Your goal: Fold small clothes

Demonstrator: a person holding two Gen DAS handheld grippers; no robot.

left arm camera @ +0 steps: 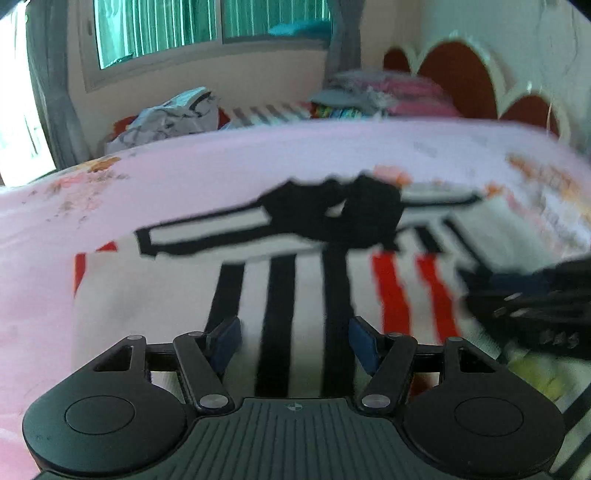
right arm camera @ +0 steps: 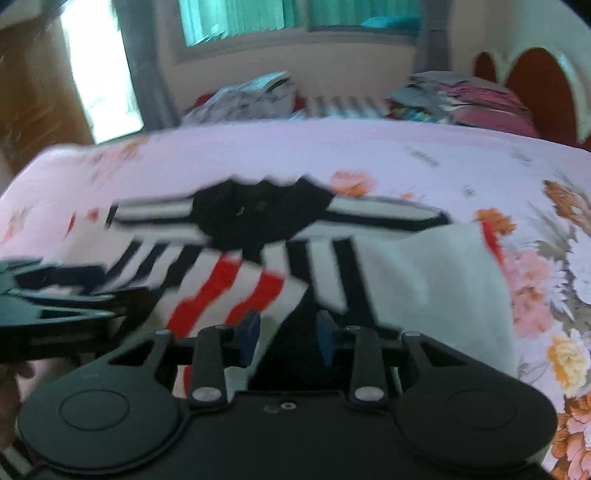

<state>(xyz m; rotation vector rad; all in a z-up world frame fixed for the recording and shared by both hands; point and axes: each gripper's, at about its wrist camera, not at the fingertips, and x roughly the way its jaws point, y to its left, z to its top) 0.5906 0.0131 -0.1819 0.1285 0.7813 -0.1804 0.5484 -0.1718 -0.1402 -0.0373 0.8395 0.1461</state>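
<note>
**Striped garment spread on the floral bed, both claws low over its near edge**

Pink floral bedsheet point(left arm camera: 258, 155) covers the bed, with a scalloped red and cream headboard point(left arm camera: 461, 70) at the far right, a green-curtained window point(left arm camera: 207, 22) on the far wall and heaps of crumpled laundry point(left arm camera: 173, 110) along the far edge.

On the sheet lies the white garment with black and red stripes and a black collar point(left arm camera: 295, 288). Its collar points to the far side, and the striped sleeves run out left and right from it.

From the left wrist view, the left gripper point(left arm camera: 295, 341) stands with its jaws well apart above the near part of the garment. Black stripes run between the blue pads point(left arm camera: 364, 343), which do not press on the cloth, so it holds nothing.

From the right wrist view, the right gripper point(right arm camera: 288, 338) has its jaws parted more narrowly. A folded corner of the red-striped cloth hangs just beyond and between the blue pads point(right arm camera: 249, 338), but blur hides whether they touch it. The left gripper shows at the left edge of this view, close beside
</note>
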